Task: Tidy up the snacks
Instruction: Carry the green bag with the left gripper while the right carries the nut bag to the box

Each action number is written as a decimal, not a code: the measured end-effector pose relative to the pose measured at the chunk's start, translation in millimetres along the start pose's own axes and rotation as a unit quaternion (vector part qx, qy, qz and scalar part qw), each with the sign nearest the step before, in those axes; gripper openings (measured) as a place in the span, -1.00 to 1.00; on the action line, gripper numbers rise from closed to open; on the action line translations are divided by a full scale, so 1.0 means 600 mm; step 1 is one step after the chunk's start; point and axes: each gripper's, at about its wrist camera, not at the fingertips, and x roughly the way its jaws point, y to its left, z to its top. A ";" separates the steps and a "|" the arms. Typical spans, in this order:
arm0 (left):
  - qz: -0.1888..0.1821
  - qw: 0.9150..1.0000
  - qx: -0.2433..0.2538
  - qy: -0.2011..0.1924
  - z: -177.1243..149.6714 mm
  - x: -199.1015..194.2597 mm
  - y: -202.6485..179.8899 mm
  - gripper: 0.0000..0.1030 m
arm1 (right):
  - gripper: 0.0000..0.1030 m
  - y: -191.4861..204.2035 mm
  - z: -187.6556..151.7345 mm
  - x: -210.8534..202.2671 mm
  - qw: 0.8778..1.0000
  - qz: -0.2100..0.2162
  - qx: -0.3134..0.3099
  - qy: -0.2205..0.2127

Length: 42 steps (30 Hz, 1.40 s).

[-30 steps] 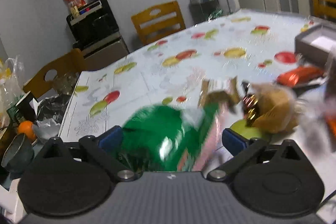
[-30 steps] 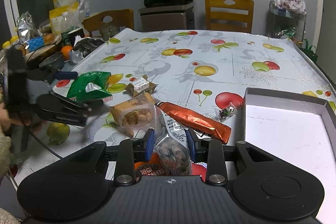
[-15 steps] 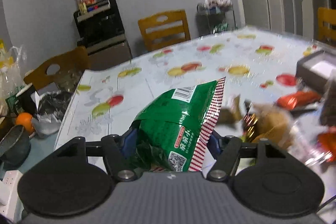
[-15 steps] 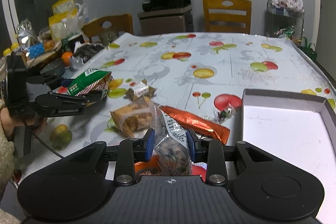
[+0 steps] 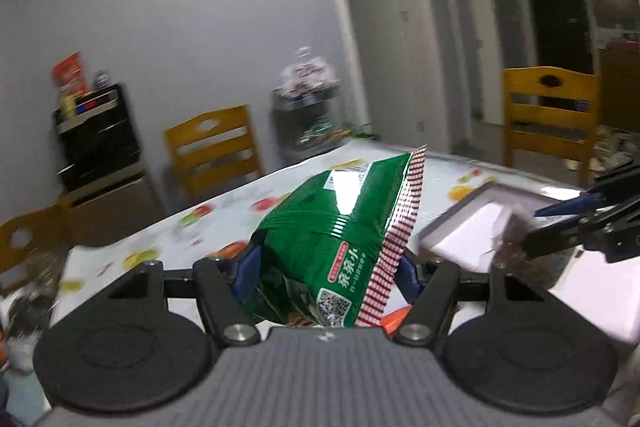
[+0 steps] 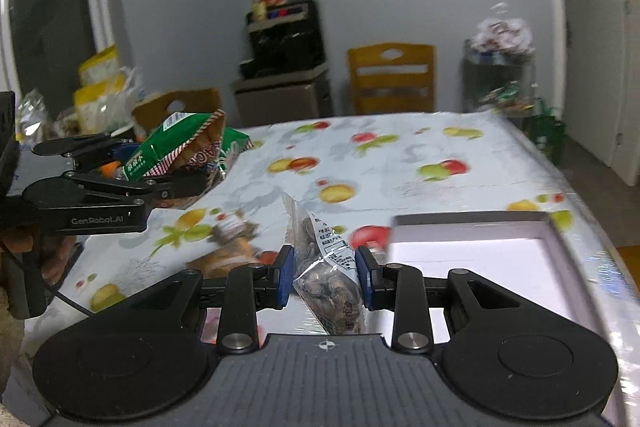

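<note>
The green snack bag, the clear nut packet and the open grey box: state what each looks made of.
Green snack bag with red-checked edge: glossy plastic film, likely; it shows bright glare and creases. Clear packet of brown nuts: thin transparent plastic; the nuts show through and it crinkles. Open grey box with white inside: probably matte cardboard; stiff straight walls, no shine.

Both grippers aloft, left gripper [image 5: 326,269] and right gripper [image 6: 324,277] clamped.

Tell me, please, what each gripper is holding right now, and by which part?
The left gripper pinches the green snack bag across its lower body. The right gripper clamps the clear packet of nuts around its middle. Both are lifted off the table.
</note>
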 end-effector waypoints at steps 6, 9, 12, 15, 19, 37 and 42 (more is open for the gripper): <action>-0.050 0.998 0.038 -0.008 0.048 0.046 -0.110 0.26 | -0.35 -0.076 -0.029 -0.042 0.997 -0.063 0.048 -0.008; -0.070 0.996 0.053 -0.004 0.059 0.073 -0.166 0.26 | -0.35 -0.112 -0.051 -0.052 0.993 -0.086 0.080 -0.002; -0.080 0.993 0.082 0.000 0.063 0.100 -0.225 0.26 | -0.35 -0.138 -0.069 -0.063 0.989 -0.101 0.108 -0.005; -0.093 0.990 0.101 0.005 0.061 0.128 -0.272 0.26 | -0.35 -0.164 -0.085 -0.073 0.985 -0.109 0.133 -0.008; -0.098 0.988 0.120 0.009 0.059 0.167 -0.324 0.26 | -0.35 -0.193 -0.099 -0.081 0.978 -0.118 0.170 -0.009; -0.117 0.973 0.198 -0.001 0.029 0.269 -0.425 0.26 | -0.34 -0.240 -0.105 -0.085 0.967 -0.088 0.239 0.026; -0.134 0.967 0.218 0.004 0.015 0.274 -0.444 0.28 | -0.33 -0.260 -0.112 -0.074 0.958 -0.097 0.266 0.046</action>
